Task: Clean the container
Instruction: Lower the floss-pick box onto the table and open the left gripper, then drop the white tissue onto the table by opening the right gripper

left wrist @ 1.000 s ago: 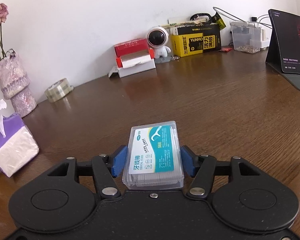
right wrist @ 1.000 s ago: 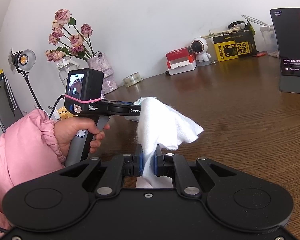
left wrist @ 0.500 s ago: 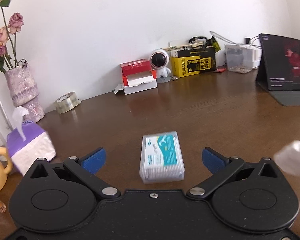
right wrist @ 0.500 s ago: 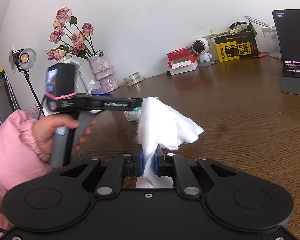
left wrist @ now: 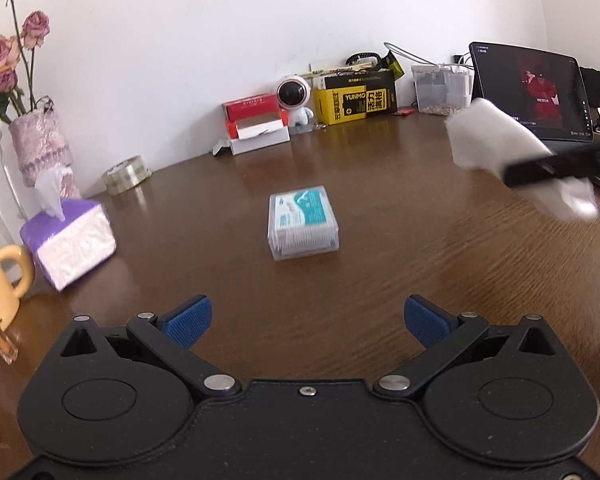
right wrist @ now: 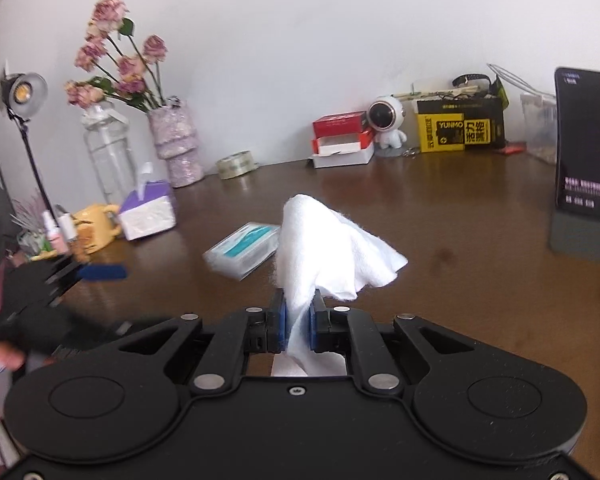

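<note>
My left claw (left wrist: 306,320) hangs with its blue pads spread wide and nothing between them, pointing at the container (left wrist: 303,221), a small clear plastic box with a teal label that lies flat on the brown table (left wrist: 440,248) at about twelve o'clock from me, well apart from the pads. My right claw (right wrist: 298,320) is pressed together on a white cloth (right wrist: 328,248), which puffs up above the fingers; in that view the container (right wrist: 242,254) sits at about eleven o'clock, close beside the cloth's left edge but, as far as I can tell, not touching it. The box is light and slick, so I judge a wipe with the cloth alone would just push it across the wood. To do this well I would bring the left claw down around the long sides of the box and pinch it gently, low on the walls, then draw the cloth over the lid in short strokes towards the braced side. The tissue box (left wrist: 70,240) at nine o'clock and the yellow mug (left wrist: 2,284) beyond it are near enough that I keep my left elbow in.
</note>
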